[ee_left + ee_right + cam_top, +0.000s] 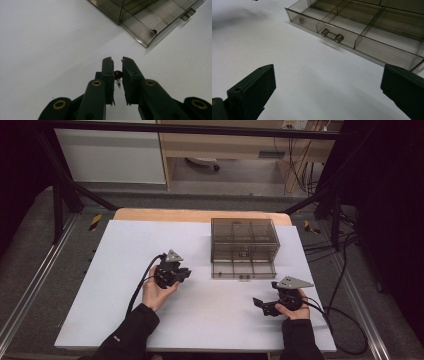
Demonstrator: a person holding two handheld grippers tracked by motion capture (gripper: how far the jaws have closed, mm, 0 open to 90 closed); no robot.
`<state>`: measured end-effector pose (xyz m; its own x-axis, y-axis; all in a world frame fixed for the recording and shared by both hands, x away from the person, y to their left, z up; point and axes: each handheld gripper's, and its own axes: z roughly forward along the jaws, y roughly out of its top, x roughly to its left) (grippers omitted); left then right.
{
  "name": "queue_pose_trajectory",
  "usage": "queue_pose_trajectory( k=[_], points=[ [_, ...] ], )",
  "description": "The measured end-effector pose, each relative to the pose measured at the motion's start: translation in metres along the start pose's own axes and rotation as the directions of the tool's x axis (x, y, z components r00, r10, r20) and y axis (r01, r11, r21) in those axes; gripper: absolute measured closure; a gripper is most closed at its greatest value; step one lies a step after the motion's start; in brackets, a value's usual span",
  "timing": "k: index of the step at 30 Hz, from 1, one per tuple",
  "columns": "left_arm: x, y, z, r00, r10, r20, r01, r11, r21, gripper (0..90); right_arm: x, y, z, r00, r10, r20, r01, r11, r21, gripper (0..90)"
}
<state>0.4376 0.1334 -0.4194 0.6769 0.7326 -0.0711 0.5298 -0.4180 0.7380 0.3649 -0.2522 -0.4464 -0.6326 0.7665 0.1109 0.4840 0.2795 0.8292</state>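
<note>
On the matte white table (125, 270), left tongs (117, 65) clamp a glossy red bead (118, 74); right tongs (328, 92) gape.

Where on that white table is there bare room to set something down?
The white sheet is bare left of the left tongs, between both tongs, and along the near edge. It is crowded at the clear drawer box, whose open drawer juts toward the right tongs.

Your left gripper (117, 72) has its two black jaws nearly together, pinching a small dark-red bead with a thin metal pin (118, 74) just above the white tabletop (50, 50). Toward the top right edge stands the smoky clear plastic drawer box (117, 10), its drawer (155, 22) pulled out onto the tabletop. A second red bead (154, 31) lies in the drawer's near corner compartment, well apart from your jaws.
</note>
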Motion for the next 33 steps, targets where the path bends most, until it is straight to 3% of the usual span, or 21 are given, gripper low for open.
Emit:
queue_pose_trajectory(
  k=[18,33],
  points=[
    [-0.006,0.009,0.004,0.9999,0.003,0.016,-0.003,1.0000,-0.005,79.6,0.000,0.000,0.001,1.0000,-0.002,0.000,0.002,1.000,0.004,0.6],
    [-0.020,0.025,0.013,0.9992,0.011,0.039,-0.010,0.9998,-0.017,79.6,0.000,0.000,0.000,1.0000,-0.001,-0.001,0.001,1.000,0.002,0.6]
  ],
)
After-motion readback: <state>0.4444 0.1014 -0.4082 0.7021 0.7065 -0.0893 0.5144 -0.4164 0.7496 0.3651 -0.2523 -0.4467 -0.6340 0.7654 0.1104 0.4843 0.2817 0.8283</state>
